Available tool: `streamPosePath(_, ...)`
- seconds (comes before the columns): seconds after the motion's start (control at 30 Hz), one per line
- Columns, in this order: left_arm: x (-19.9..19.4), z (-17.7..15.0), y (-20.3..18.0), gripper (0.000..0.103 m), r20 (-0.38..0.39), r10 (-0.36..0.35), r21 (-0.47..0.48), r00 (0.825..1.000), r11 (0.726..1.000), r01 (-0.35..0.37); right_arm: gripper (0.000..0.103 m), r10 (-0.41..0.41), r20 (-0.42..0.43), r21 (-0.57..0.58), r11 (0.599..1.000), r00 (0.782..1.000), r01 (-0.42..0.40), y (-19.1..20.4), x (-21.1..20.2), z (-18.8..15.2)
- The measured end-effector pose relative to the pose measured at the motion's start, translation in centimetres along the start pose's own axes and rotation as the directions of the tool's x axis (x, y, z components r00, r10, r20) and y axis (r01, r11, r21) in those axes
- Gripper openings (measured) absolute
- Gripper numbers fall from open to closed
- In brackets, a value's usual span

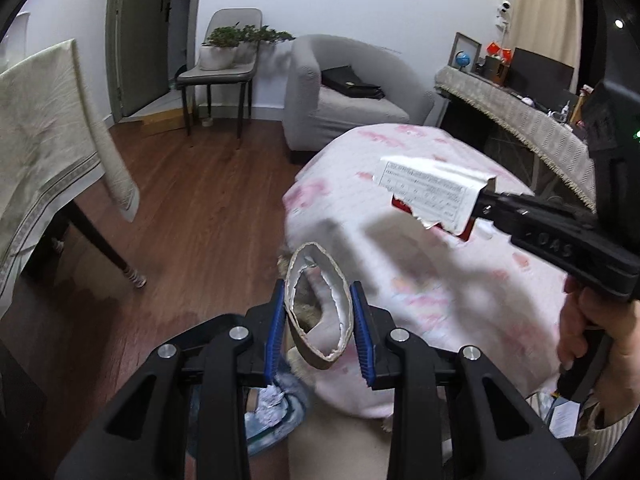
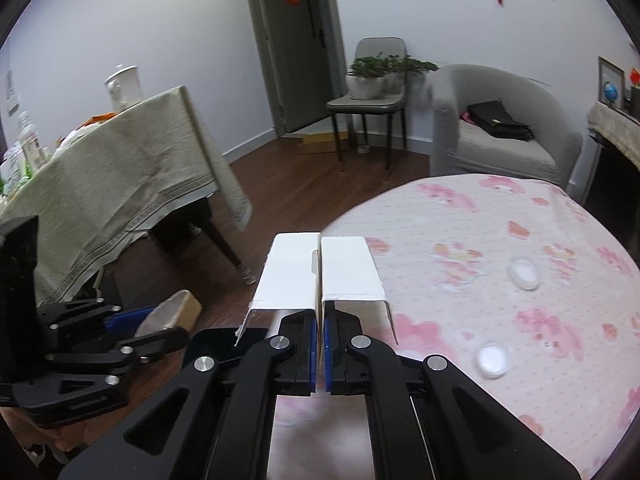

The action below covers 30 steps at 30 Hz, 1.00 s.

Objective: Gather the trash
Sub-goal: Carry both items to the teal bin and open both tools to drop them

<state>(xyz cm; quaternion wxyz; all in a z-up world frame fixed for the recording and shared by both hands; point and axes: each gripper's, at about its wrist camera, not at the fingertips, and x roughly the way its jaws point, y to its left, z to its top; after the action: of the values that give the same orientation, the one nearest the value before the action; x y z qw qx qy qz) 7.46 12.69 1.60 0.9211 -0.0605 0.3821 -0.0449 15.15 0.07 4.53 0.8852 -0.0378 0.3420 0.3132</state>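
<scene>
My left gripper [image 1: 320, 316] is shut on a squashed cardboard tube [image 1: 318, 308], held off the left edge of the round table with the pink flowered cloth [image 1: 420, 272]. Below it, a blue bin with crumpled paper [image 1: 272, 400] shows between the fingers. My right gripper [image 2: 319, 344] is shut on a torn white carton piece [image 2: 320, 276], held above the table's left edge. That carton shows in the left wrist view [image 1: 430, 192], with printed text and a red patch. The left gripper and tube also show in the right wrist view [image 2: 172, 312]. Two white round caps [image 2: 524, 274] [image 2: 492, 360] lie on the cloth.
A dining table with a beige cloth [image 2: 120, 184] stands at the left. A grey armchair [image 1: 348, 96] with a black bag, a chair with potted plants [image 1: 228, 60] and a draped sideboard [image 1: 520, 120] stand behind. Wooden floor [image 1: 200, 200] lies between.
</scene>
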Motion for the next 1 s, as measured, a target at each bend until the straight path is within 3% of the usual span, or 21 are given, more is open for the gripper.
streamPosePath(0.33, 1.2, -3.4, 4.6, 0.034, -0.075, 0.058, -0.019, 0.995, 0.998, -0.06, 0.002, 0.073, -0.018, -0.041, 0.996, 0.997, -0.073, 4.7, 1.2, 0.0)
streamPosePath(0.57, 3.2, -5.5, 7.4, 0.034, -0.146, 0.056, -0.053, 0.988, 0.997, -0.064, 0.002, 0.105, -0.058, -0.058, 0.992, 0.993, -0.108, 6.9, 3.3, 0.0)
streamPosePath(1.0, 8.2, -9.8, 11.2, 0.036, -0.315, 0.027, -0.122, 0.949, 0.99, -0.069, 0.002, 0.11, -0.17, -0.101, 0.987, 0.979, -0.129, 10.2, 7.7, -1.5)
